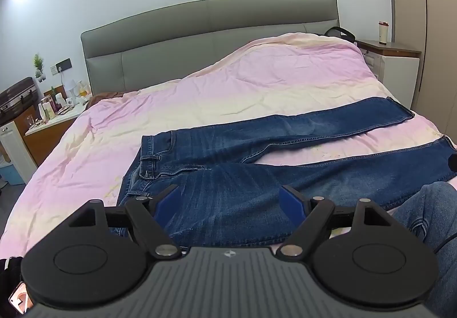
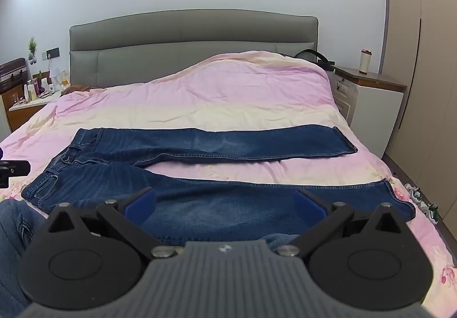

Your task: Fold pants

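Note:
Blue jeans lie flat on the pink bed cover, waistband to the left, the two legs spread apart toward the right. My left gripper is open and empty, hovering above the near hip and thigh. In the right wrist view the jeans show whole; my right gripper is open and empty above the near leg, between knee and hem. The near hem lies near the bed's right edge.
A grey headboard stands at the back. A cluttered nightstand is at the left, a white nightstand with a cup at the right. The person's jeans-clad knee is by the bed's near edge. Shoes lie on the floor.

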### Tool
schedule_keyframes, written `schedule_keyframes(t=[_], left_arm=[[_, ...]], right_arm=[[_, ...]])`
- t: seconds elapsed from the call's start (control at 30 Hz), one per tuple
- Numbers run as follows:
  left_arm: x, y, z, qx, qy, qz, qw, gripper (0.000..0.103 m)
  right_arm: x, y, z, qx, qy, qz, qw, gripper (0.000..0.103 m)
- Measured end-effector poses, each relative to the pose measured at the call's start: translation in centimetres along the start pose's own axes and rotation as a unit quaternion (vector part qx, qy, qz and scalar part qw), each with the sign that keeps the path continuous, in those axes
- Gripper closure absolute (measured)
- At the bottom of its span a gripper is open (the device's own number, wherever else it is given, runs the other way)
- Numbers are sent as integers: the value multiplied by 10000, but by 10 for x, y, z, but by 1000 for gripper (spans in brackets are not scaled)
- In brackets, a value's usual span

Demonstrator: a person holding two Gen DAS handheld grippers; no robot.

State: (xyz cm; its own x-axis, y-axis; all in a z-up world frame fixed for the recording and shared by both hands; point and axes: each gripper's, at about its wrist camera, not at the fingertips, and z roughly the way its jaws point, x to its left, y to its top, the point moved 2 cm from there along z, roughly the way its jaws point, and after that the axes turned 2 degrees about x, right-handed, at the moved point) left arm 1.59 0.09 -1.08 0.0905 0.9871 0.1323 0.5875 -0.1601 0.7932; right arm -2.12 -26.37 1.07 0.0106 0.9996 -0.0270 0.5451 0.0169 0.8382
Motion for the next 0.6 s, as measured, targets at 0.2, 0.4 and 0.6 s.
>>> schedule_keyframes(t=[0.2,0.4,0.6], left_arm=[[2,3,-4,42,11,-30,10000,11],[8,1,-1,1,1,-26,10000,11],[6,-2,1,19,24,-65,10000,11]], right_arm=[[1,0,1,12,-3,-18,10000,5],[2,0,3,38,-1,-66,10000,5],[3,-1,4,54,1,-94,9999,5]])
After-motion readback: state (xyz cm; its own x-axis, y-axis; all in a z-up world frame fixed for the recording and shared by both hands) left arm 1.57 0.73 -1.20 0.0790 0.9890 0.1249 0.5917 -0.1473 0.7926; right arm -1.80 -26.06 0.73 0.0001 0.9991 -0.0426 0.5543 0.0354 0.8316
